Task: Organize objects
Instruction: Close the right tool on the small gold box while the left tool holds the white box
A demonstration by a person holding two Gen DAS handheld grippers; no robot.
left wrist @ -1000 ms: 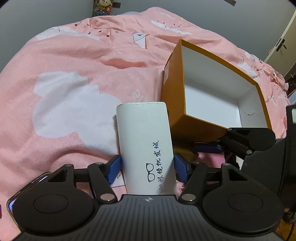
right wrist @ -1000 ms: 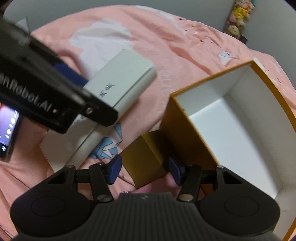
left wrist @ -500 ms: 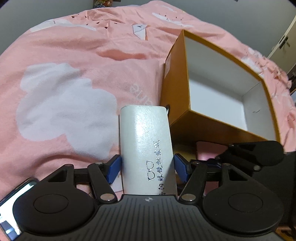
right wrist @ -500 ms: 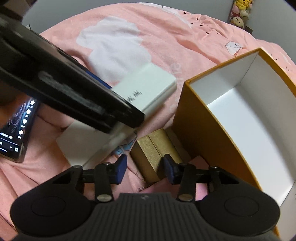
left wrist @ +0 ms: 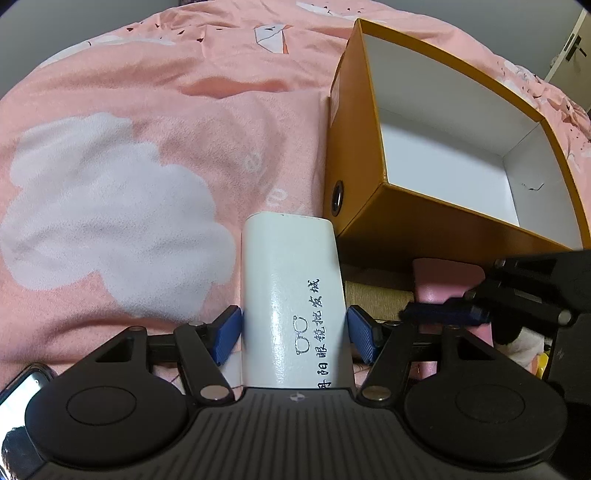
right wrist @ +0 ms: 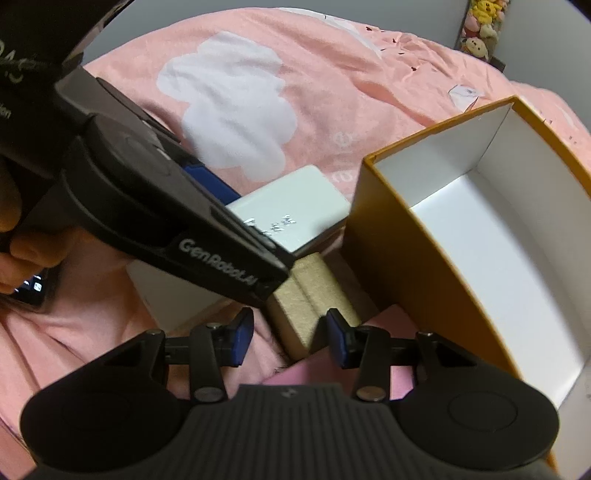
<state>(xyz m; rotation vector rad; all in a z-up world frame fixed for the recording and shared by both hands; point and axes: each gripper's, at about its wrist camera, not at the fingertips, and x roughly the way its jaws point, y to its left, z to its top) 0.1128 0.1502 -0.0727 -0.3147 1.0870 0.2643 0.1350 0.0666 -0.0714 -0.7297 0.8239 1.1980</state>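
My left gripper (left wrist: pixel 293 328) is shut on a white glasses case (left wrist: pixel 291 295) with black lettering, blue pads on its two long sides. The case hangs low over the pink bedspread, just left of the open orange box (left wrist: pixel 354 155). My right gripper (right wrist: pixel 290 339) is shut on a small gold box (right wrist: pixel 310 314), which lies on the bed at the orange box's (right wrist: pixel 391 266) near corner. The left gripper's black body crosses the right wrist view and hides part of the white case (right wrist: pixel 295 214). The orange box's white inside is bare.
A lit phone (left wrist: pixel 22 384) lies on the bed at lower left. A flat white box (right wrist: pixel 159 295) sits under the left gripper. A person's hand (right wrist: pixel 22 258) holds that gripper. Plush toys (right wrist: pixel 480 22) stand past the bed's far edge.
The left gripper has sunk toward the bed with the white case. The right jaws have narrowed onto the gold box, and the right hand has barely shifted.
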